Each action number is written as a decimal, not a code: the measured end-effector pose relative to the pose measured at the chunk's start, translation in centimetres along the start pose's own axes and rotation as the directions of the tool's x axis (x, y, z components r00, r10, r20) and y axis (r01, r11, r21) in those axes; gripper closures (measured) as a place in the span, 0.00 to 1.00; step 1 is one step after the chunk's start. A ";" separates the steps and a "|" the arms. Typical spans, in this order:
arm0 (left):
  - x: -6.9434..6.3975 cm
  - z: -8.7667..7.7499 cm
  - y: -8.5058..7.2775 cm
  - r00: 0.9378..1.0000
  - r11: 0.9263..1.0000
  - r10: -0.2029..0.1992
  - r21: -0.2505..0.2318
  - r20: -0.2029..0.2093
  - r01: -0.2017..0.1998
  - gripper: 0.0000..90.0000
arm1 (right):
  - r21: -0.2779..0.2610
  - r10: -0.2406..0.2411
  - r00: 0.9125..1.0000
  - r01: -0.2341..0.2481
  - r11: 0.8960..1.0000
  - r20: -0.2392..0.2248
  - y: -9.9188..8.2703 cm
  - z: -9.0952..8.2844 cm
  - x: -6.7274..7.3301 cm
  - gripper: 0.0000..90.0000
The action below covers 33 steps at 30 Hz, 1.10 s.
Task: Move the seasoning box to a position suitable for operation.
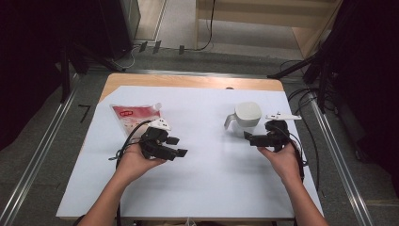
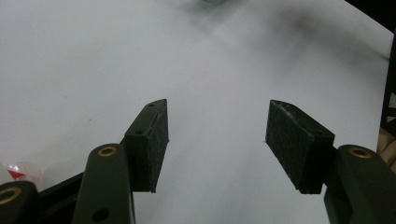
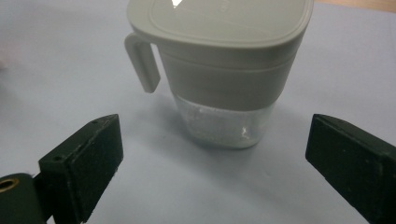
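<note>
Right gripper (image 3: 212, 163) spread wide, nothing pinched – lidded jug (image 3: 219, 70) stands just ahead between its jaws, handle turned aside, ready for grabbing; left gripper (image 2: 217, 135) part-open, empty – red pouch (image 1: 134, 115) just behind it

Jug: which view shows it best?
The right gripper view. The jug stands close and sharp there, with its grey lid, its handle and its clear base all plain, just beyond the open right claw. The high view shows it small, from above. The left gripper view catches a blurred bit at its top edge.
</note>
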State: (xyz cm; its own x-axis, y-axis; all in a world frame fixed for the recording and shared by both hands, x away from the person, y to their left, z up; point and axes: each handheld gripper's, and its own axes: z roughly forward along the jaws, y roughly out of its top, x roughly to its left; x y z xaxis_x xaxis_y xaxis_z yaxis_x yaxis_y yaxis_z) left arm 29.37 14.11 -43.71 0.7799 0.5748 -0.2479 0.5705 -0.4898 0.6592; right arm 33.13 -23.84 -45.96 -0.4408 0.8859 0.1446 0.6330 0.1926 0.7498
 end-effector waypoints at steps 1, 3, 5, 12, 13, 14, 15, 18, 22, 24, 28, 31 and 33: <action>0.0 0.0 0.0 1.000 1.000 0.003 0.001 -0.001 -0.003 0.45 | 0.000 0.000 1.000 0.000 1.000 0.000 0.0 0.0 0.0 0.05; -0.1 0.0 0.0 1.000 1.000 0.010 0.004 -0.002 -0.010 0.45 | 0.010 0.006 1.000 -0.006 1.000 0.026 0.5 0.5 0.2 0.04; -0.1 0.0 0.0 1.000 1.000 0.008 0.003 -0.001 -0.008 0.45 | 0.012 0.006 0.999 -0.006 1.000 0.040 0.6 0.9 0.3 0.04; -0.2 -0.1 0.1 1.000 1.000 0.007 -0.002 0.013 -0.007 0.45 | -0.005 0.041 0.998 -0.041 0.999 0.053 0.7 2.1 0.5 0.01; -0.2 0.0 0.1 1.000 1.000 0.010 -0.001 0.015 -0.010 0.45 | -0.009 0.049 0.997 -0.048 0.999 0.054 0.7 2.4 0.6 0.01; -0.2 0.1 0.1 1.000 1.000 0.010 -0.010 0.019 -0.009 0.45 | -0.012 0.054 0.997 -0.053 0.999 0.054 0.7 2.6 0.6 0.00; -0.2 0.0 0.1 1.000 1.000 0.011 -0.004 0.019 -0.011 0.45 | -0.014 0.056 0.997 -0.056 0.998 0.062 0.7 2.8 0.7 0.00; -0.2 0.1 0.0 1.000 1.000 0.009 -0.004 0.018 -0.009 0.45 | -0.033 0.062 0.995 -0.059 0.998 0.075 0.7 3.3 0.8 0.00; -0.2 -0.1 0.1 0.999 1.000 0.000 -0.020 0.037 0.001 0.45 | -0.059 0.082 0.993 -0.077 0.995 0.082 0.4 4.1 0.6 0.00; -0.2 0.0 0.1 0.999 1.000 0.001 -0.026 0.042 0.000 0.45 | -0.063 0.082 0.992 -0.076 0.995 0.099 0.4 4.5 0.7 0.00; -0.2 0.1 0.1 0.999 1.000 0.005 -0.019 0.039 -0.005 0.45 | -0.088 0.086 0.988 -0.076 0.993 0.124 0.4 4.9 0.8 0.01; -0.2 0.0 0.1 0.999 1.000 0.010 -0.008 0.036 -0.010 0.45 | -0.105 0.090 0.987 -0.077 0.991 0.131 0.4 5.1 0.9 0.03; -0.2 0.1 0.1 0.999 1.000 0.006 -0.018 0.043 -0.006 0.45 | -0.112 0.082 0.986 -0.066 0.992 0.143 0.3 5.3 1.1 0.03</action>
State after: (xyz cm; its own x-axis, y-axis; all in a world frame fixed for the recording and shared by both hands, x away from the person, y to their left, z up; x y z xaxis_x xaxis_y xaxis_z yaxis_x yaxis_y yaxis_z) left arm 29.33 13.90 -43.71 0.7939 0.5428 -0.2740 0.5615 -0.4813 0.6731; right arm 36.26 -20.59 -48.99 -0.2919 0.9499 0.1121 0.5858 0.0849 0.8060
